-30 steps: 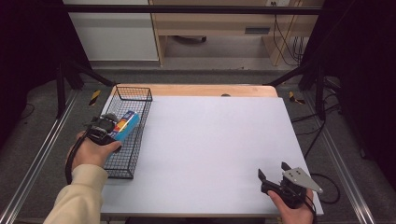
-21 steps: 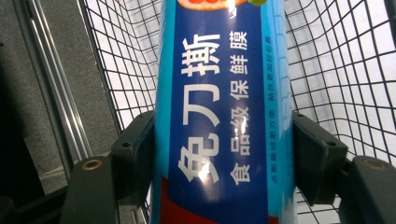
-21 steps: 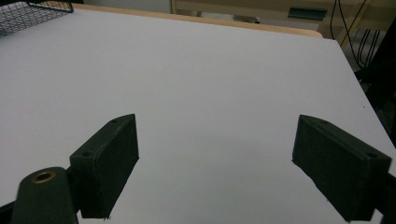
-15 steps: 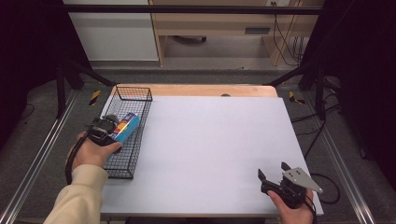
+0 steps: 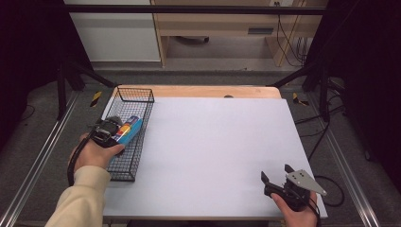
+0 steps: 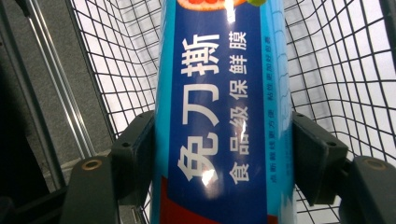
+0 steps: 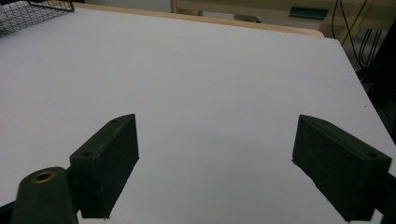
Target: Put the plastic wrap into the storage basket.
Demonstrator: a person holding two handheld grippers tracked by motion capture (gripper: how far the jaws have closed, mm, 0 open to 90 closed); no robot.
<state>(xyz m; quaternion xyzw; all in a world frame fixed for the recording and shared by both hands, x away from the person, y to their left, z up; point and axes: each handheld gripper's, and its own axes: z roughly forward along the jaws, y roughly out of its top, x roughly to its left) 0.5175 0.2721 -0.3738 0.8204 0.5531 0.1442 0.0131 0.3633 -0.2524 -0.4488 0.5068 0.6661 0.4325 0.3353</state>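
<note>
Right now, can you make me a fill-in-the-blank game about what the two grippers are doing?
1. The left gripper is shut on a blue ____.
2. That blue thing is held over the black wire ____.
3. The fingers of the right gripper are ____, with nothing between them.
4. The sheet on the table is ____ in colour.

Missing words: box; basket; open; white

Tongs (image 6: 223, 163) clamp blue box (image 6: 224, 107) (inside wire basket (image 6: 341, 70))
</note>
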